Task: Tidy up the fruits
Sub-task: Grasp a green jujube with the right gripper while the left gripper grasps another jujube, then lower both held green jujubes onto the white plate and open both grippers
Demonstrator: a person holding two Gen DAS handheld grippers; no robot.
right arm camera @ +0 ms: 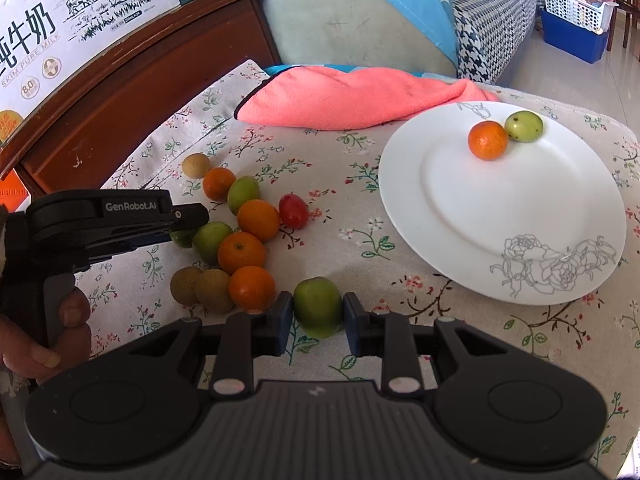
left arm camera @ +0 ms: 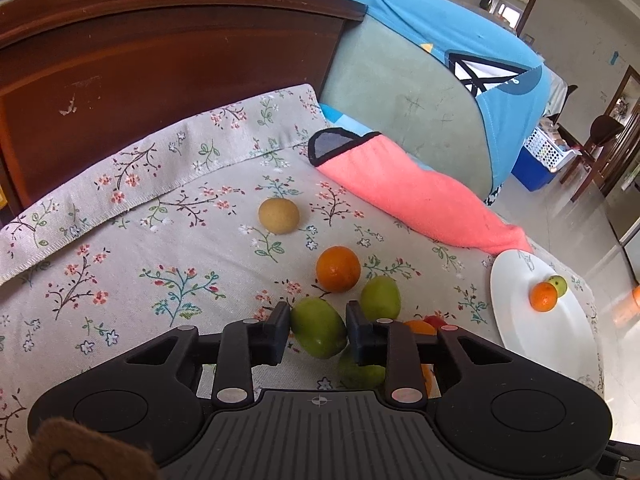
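Note:
In the left wrist view my left gripper (left arm camera: 319,330) is shut on a green fruit (left arm camera: 318,334) low over the floral cloth, with an orange (left arm camera: 338,269), another green fruit (left arm camera: 380,298) and a brown fruit (left arm camera: 279,216) just beyond. My right gripper (right arm camera: 317,318) is shut on a second green fruit (right arm camera: 318,306) in front of the pile. The pile holds oranges (right arm camera: 241,252), green fruits (right arm camera: 243,193), brown fruits (right arm camera: 214,290) and a red one (right arm camera: 293,211). The left gripper (right arm camera: 188,220) reaches into the pile from the left. The white plate (right arm camera: 440,220) carries an orange (right arm camera: 487,140) and a green fruit (right arm camera: 524,126).
A pink towel (right arm camera: 340,100) lies behind the fruit and the plate (left arm camera: 516,328). A dark wooden headboard (left arm camera: 160,60) stands behind, with a milk carton (right arm camera: 60,20) on top. A grey-green cushion (right arm camera: 340,20) is at the back. A hand (right arm camera: 60,332) holds the left gripper's handle.

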